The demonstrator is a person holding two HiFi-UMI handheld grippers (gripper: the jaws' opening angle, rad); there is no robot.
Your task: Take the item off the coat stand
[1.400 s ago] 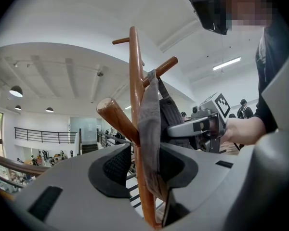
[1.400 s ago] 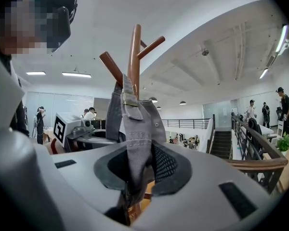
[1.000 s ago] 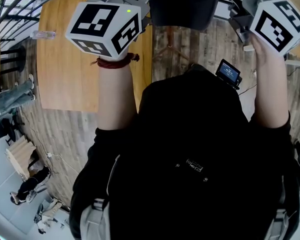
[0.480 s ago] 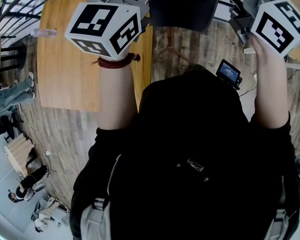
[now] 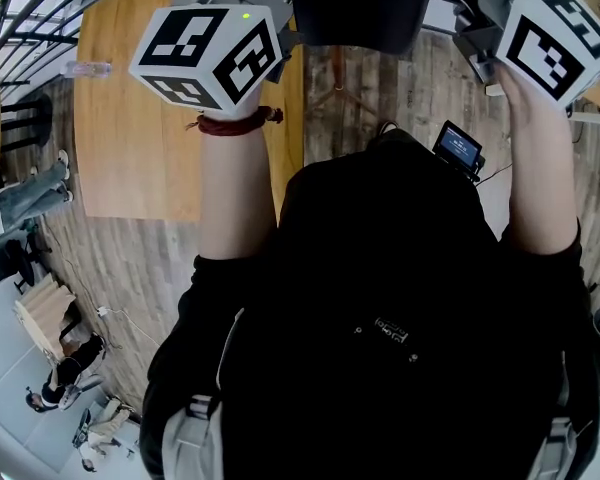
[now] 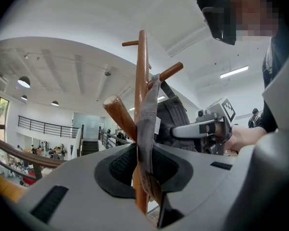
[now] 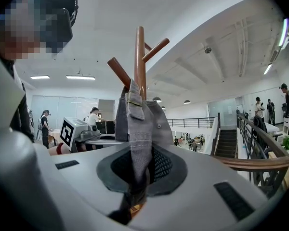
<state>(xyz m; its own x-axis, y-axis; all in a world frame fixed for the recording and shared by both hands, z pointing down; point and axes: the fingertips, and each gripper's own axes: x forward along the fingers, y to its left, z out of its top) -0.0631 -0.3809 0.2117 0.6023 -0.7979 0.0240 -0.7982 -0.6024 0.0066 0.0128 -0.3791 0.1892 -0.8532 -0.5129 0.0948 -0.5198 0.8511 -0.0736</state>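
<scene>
My left gripper (image 6: pixel 144 170) has just been closing its jaws. A strip of the grey denim garment (image 7: pixel 140 121) stands between them, and the pads press on it from both sides. My right gripper (image 7: pixel 137 172) is clamped on another fold of the same garment, its jaws almost together with the cloth squeezed between. The garment hangs on the wooden coat stand (image 7: pixel 140 57), draped against the pole just under the pegs. The pole shows right behind the cloth in both gripper views. The two grippers face each other with the stand between them. In the head view, a wooden table (image 5: pixel 130 138) lies at the left, beyond my left arm.
</scene>
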